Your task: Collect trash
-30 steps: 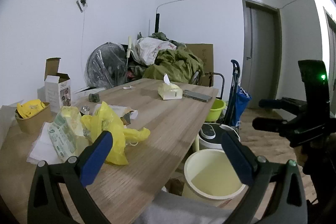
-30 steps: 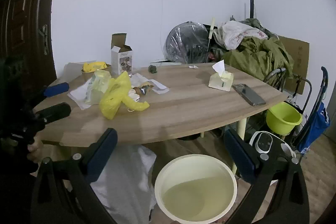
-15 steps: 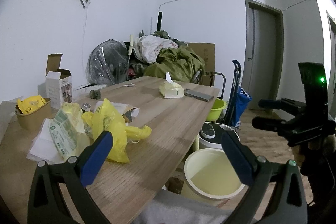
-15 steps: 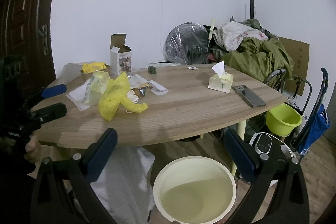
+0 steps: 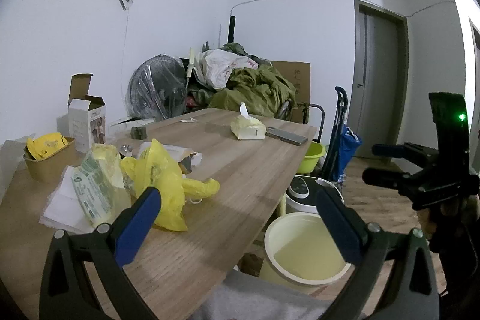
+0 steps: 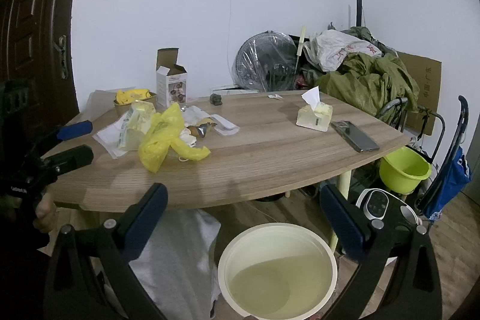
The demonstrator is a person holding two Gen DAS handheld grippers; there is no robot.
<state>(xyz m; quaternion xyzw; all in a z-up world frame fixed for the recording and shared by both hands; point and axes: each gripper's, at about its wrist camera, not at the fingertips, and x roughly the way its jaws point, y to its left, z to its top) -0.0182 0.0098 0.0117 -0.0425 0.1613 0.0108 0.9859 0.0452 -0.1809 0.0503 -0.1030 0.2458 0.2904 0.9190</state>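
- Left gripper point(image 5: 237, 200): jaws spread wide, nothing between them. It hangs above the near edge of the wooden table point(image 5: 240, 170), aimed along the tabletop.
- Right gripper point(image 6: 243, 197): also wide apart and empty, held off the table's front edge, above the pale yellow bucket point(image 6: 277, 269) on the floor.
- Each gripper shows in the other's view: the right one at far right of the left view, the left one at far left of the right view.
- Trash sits in a cluster on the table's left part: yellow plastic bag point(image 6: 163, 137) crumpled on top, green-printed wrapper point(image 6: 135, 125) just beside it on white paper sheets point(image 6: 108, 137), a small dark foil wrapper point(image 6: 202, 128) touching the bag's far side.
- Brown paper bowl point(image 5: 48, 161) with a yellow packet inside sits behind the cluster; open white carton point(image 6: 171, 86) beside it.
- Well apart to the right: tissue pack point(image 6: 314, 116), phone point(image 6: 354, 136) just beside it.
- Green basin point(image 6: 403, 170) under the table's right end.
- Grey cloth below the table edge, beside the bucket.
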